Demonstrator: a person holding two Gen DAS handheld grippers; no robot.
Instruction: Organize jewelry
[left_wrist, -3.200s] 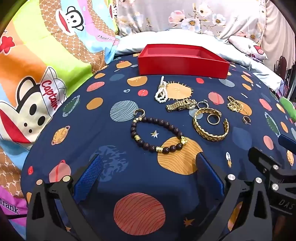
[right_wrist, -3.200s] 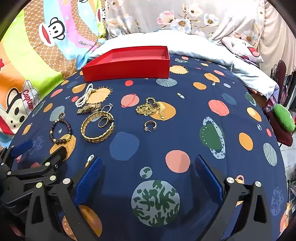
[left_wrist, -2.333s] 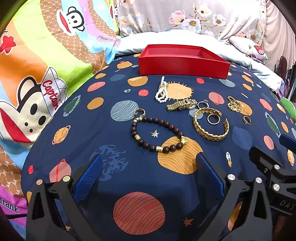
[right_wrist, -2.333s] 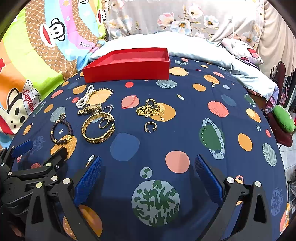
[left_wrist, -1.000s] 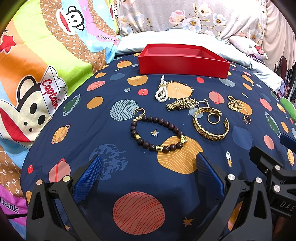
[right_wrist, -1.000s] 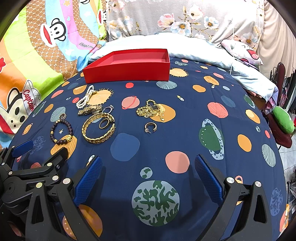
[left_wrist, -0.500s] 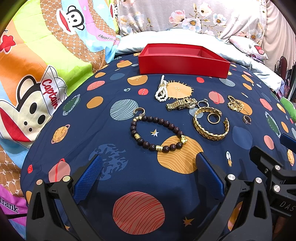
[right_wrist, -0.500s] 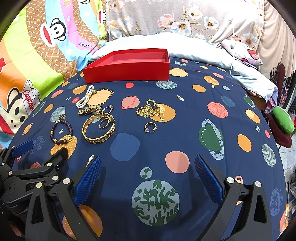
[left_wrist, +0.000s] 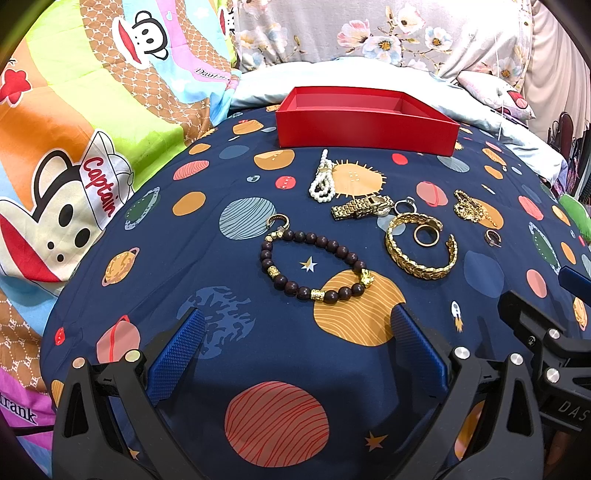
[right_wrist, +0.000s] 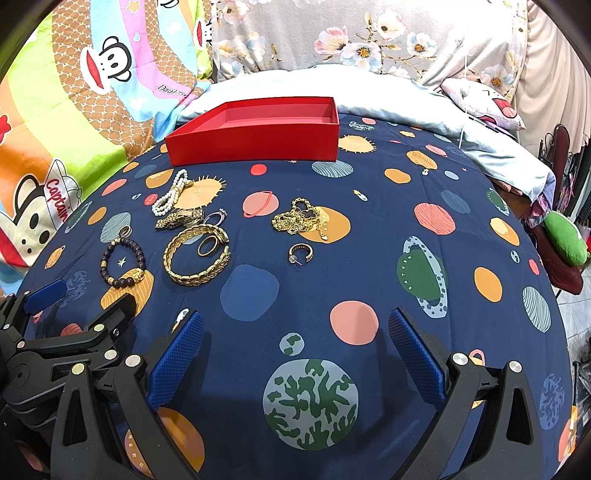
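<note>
Fingers of both tools stand spread wide and grip nothing: the left gripper (left_wrist: 295, 354) hangs low over the planet-print bedspread (left_wrist: 280, 354) just short of the beaded bracelet (left_wrist: 314, 266), and the right gripper (right_wrist: 295, 354) hangs beside it, well short of any piece. No jewelry has been stored. The red box (right_wrist: 258, 142) sits at the far edge of the spread, and as much of its interior as shows is bare. All pieces lie loose on the bed between the box and the tools: a pearl strand (left_wrist: 322, 178) nearest the box, a gold watch band (left_wrist: 360, 207) just below it, a silver ring (right_wrist: 216, 218) beside that, a gold cuff bangle (right_wrist: 195, 254) with a plain gold ring (left_wrist: 424, 235) lying inside its curve, a gold chain heap (right_wrist: 299, 219) set apart to the right, and a small hoop earring (right_wrist: 301, 253) near the chain. Judged status: work not yet started; every item remains to be picked up and placed in the box. The beaded bracelet is the likeliest first pick for the left tool.
</note>
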